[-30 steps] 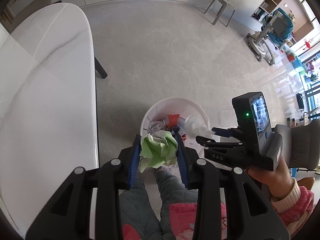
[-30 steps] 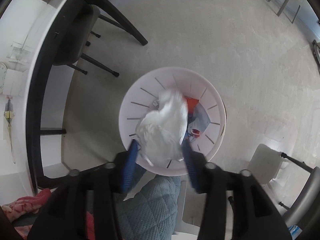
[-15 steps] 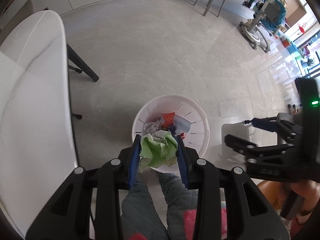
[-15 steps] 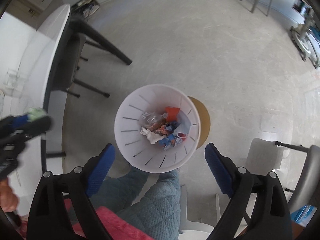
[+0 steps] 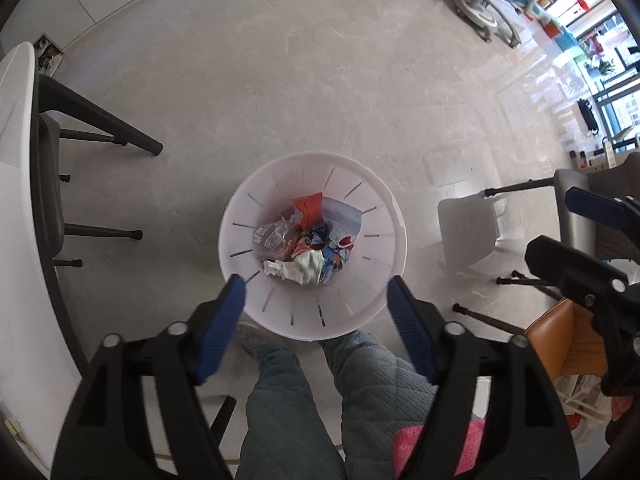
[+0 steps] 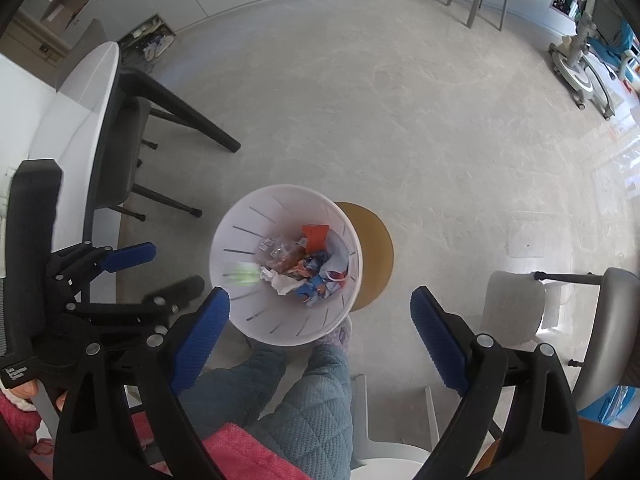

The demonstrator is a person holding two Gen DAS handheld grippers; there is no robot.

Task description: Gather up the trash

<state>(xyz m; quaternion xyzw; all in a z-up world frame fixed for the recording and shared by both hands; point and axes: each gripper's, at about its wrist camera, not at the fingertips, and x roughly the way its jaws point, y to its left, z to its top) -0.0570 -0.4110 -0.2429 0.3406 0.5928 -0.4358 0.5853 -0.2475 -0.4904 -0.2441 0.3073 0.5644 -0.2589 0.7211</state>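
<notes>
A white slotted trash bin [image 5: 280,312] stands on the floor below me, holding several wrappers and a crumpled white tissue [image 5: 306,270]. My left gripper [image 5: 316,292] is open and empty above the bin's near rim. My right gripper [image 6: 320,308] is open and empty, also above the bin [image 6: 240,304]. A blurred green paper ball [image 6: 242,272] is falling inside the bin at its left wall. The left gripper also shows at the left of the right wrist view [image 6: 156,272], and the right gripper at the right edge of the left wrist view [image 5: 576,224].
A white marble table [image 5: 16,208] with a dark chair [image 5: 52,168] stands to the left. A grey chair [image 5: 468,224] and an orange stool [image 5: 568,340] are to the right. My legs [image 5: 320,400] are just behind the bin. A round wooden disc [image 6: 372,252] lies by the bin.
My left gripper has opened and let go of the green paper ball, which drops into the bin. My right gripper had opened earlier and dropped the white tissue into the bin.
</notes>
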